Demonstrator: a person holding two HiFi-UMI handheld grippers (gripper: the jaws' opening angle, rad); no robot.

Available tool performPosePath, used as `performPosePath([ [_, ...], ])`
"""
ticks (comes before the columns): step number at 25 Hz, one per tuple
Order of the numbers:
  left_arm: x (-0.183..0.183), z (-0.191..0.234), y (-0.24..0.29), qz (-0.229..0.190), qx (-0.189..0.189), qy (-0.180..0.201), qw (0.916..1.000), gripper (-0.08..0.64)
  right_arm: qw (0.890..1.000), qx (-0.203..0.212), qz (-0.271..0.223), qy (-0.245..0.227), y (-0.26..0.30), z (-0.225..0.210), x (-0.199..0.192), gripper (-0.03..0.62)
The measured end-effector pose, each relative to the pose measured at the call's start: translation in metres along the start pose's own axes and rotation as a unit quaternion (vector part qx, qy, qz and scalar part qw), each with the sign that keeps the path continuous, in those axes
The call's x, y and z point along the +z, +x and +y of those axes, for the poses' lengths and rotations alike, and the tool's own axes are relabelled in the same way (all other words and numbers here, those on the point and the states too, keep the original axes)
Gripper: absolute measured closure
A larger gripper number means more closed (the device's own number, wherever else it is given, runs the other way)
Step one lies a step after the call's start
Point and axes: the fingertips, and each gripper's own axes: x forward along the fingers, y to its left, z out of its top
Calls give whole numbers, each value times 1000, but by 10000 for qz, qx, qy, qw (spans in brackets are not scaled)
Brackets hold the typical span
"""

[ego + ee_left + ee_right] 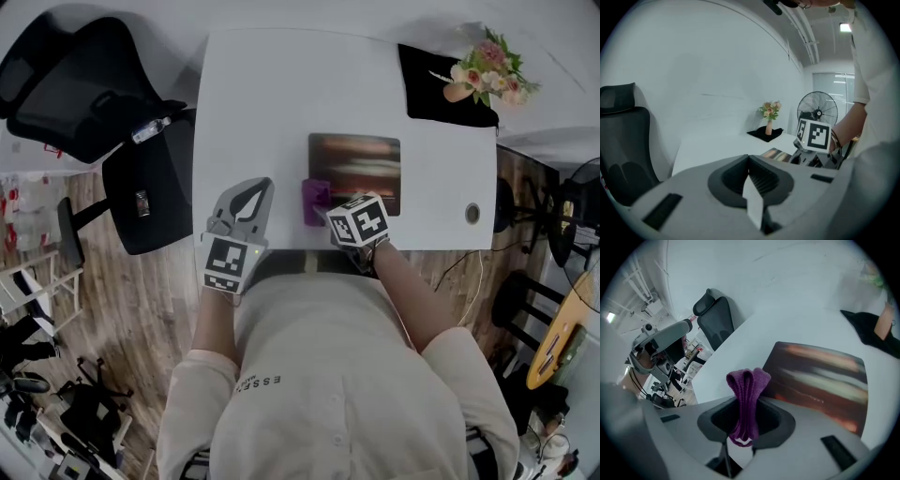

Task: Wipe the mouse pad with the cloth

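The right gripper (745, 423) has its jaws clamped on the folded purple cloth (747, 397), just beside the mouse pad's (354, 169) left edge near the bench's (253, 103) front edge. The left gripper's (752, 187) jaws are together, empty.

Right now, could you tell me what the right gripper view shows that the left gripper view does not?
Only the right gripper view shows the purple cloth pinched in the right hand-held gripper. Only the left gripper view shows the fan. Both show the mouse pad, white table, black chair and flower vase.
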Motion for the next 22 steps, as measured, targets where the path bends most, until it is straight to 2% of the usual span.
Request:
performPosePath([
  [7, -3, -4, 3, -25, -221, 65, 9997, 558, 9990, -415, -49, -172, 3, -5, -4, 491],
  [22, 25, -35, 21, -116, -37, 186, 9998, 558, 9996, -242, -104, 38, -21, -39, -23, 491],
])
